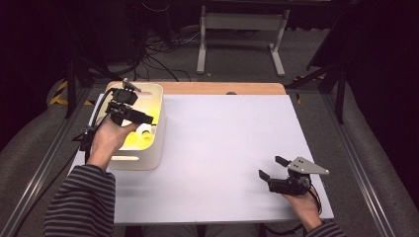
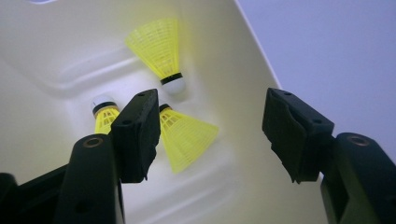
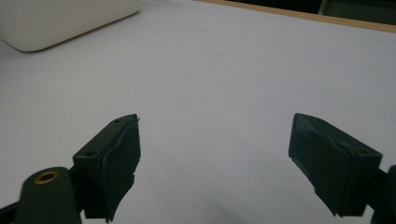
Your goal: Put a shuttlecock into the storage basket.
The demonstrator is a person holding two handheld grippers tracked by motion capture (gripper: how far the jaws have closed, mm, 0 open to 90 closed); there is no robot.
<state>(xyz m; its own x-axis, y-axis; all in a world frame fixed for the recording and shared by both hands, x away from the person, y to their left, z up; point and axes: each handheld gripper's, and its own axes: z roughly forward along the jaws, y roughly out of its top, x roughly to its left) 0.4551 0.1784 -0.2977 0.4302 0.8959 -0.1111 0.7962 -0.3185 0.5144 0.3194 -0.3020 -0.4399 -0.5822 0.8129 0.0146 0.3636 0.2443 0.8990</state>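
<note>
A white bin (image 1: 159,129) stands at the table's left side. Inside it lie three yellow shuttlecocks with white corks: one (image 2: 161,51) up near the wall, one (image 2: 187,140) below it, and one (image 2: 105,116) partly hidden behind a jaw. In the high view they show as a yellow patch (image 1: 132,140). My left gripper (image 2: 210,112) hangs over the bin (image 2: 56,56), open, with nothing between its jaws; from above this left gripper (image 1: 143,121) sits over the bin's middle. My right gripper (image 1: 272,167) rests low near the table's front right, open and empty, also seen as the right gripper (image 3: 215,140).
The white table top (image 1: 222,143) spreads between the two hands, with a wooden strip (image 1: 222,88) along its far edge. The bin's corner (image 3: 56,23) shows far off in the right gripper view. A metal stand (image 1: 242,34) and cables (image 1: 158,49) lie on the floor beyond.
</note>
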